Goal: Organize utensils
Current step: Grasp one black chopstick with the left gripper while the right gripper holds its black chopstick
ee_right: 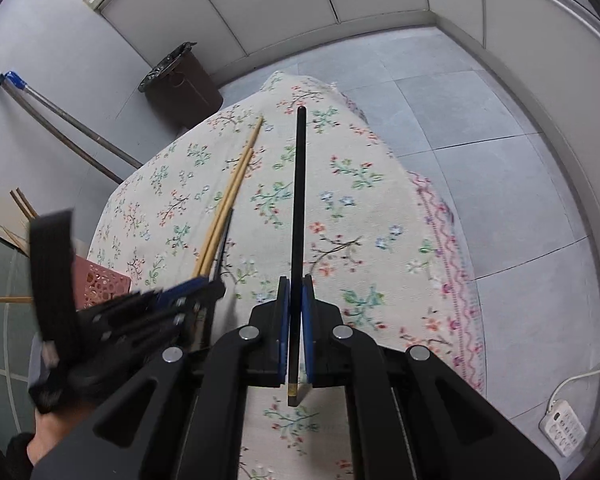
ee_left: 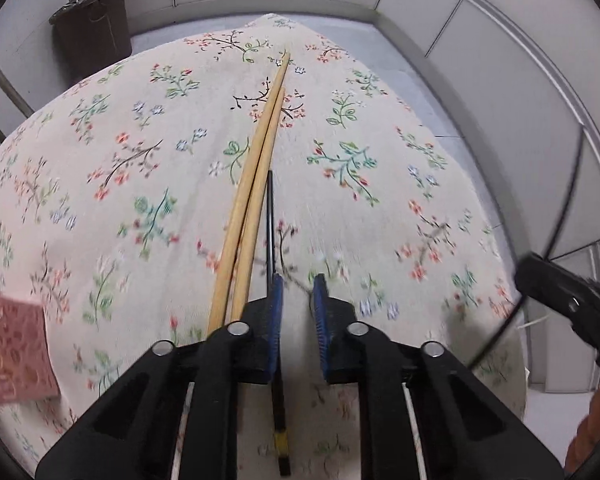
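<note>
On the floral tablecloth [ee_left: 380, 208] lie two wooden chopsticks [ee_left: 256, 168] side by side, and a black chopstick [ee_left: 271, 216] lies just right of them. My left gripper [ee_left: 299, 282] is low over them with a narrow gap between its blue pads. The black chopstick runs under the left pad [ee_left: 277, 300], and nothing is pinched. My right gripper [ee_right: 296, 280] is shut on a second black chopstick [ee_right: 300, 184], which points away over the table. From the right wrist view the left gripper [ee_right: 204, 284] sits at the wooden chopsticks' [ee_right: 228, 196] near ends.
A pink perforated basket [ee_left: 12, 344] [ee_right: 104, 284] stands at the table's left edge. A brown bin [ee_right: 180, 84] and a mop handle [ee_right: 60, 120] are by the wall. Grey floor tiles surround the table. A white power strip [ee_right: 564, 426] lies on the floor at right.
</note>
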